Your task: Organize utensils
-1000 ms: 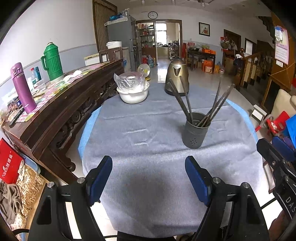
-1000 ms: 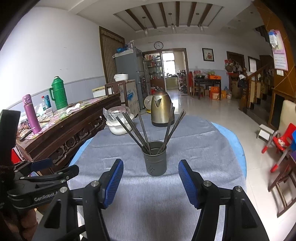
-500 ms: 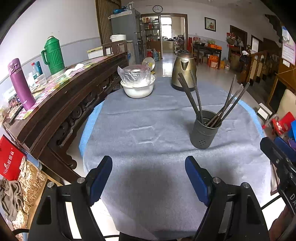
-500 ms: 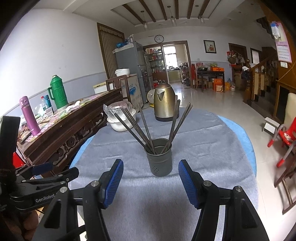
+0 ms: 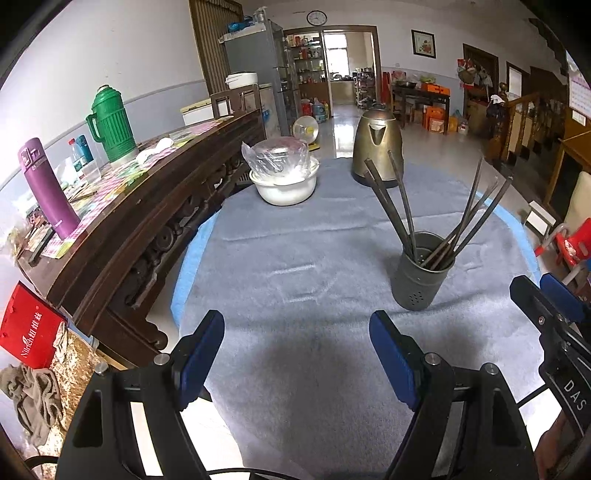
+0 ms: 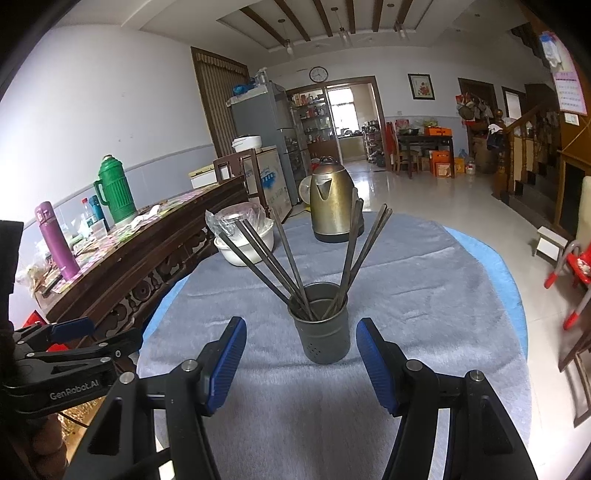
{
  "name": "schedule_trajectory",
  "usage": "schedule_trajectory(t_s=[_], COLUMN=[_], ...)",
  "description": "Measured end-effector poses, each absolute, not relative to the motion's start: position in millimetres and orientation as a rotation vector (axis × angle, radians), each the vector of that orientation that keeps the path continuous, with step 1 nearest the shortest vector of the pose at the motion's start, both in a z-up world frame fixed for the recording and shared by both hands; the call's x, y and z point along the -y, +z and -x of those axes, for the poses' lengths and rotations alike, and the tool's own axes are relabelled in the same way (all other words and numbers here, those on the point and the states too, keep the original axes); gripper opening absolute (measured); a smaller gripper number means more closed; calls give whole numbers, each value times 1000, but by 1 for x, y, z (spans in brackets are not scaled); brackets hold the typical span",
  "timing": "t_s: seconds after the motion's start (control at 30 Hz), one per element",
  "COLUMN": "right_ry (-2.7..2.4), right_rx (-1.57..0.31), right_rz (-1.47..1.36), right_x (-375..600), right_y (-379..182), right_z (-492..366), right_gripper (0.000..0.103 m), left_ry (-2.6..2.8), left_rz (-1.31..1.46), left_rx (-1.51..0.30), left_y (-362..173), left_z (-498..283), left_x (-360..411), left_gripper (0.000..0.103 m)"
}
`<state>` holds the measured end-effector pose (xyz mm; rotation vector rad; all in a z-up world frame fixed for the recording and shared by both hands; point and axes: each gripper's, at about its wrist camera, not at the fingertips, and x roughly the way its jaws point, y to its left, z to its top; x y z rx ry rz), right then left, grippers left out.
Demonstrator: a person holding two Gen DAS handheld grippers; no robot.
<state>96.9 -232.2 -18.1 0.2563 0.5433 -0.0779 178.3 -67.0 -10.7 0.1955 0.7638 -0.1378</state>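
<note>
Right wrist view only: ceiling beams (image 6: 317, 26) above chopstick holder (image 6: 320, 325).

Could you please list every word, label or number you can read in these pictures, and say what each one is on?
"GenRobot.AI": on the left claw body, seen from the right wrist.
"DAS": cut-off letters on the right claw body, seen from the left wrist.
"Nirchi": roughly, a white script on the red bag; its Chinese characters are unclear.
Wall clock, calendar, purple flask logo: too small to read.
</note>
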Motion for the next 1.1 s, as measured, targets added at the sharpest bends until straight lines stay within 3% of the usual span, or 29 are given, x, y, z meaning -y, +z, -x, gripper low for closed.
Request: schedule_trajectory(t_s=[1.1], right_ry=[-135], right_rx=[-507], right_rz=[-204], right_x=[226], right_y=[-10], right_z=[-125], right_gripper=[66], left_ry=[-201], left_rz=[-188], left_rx=[-773], left_y=[-15], left_z=[-210], left_x=[72], left_gripper=[81])
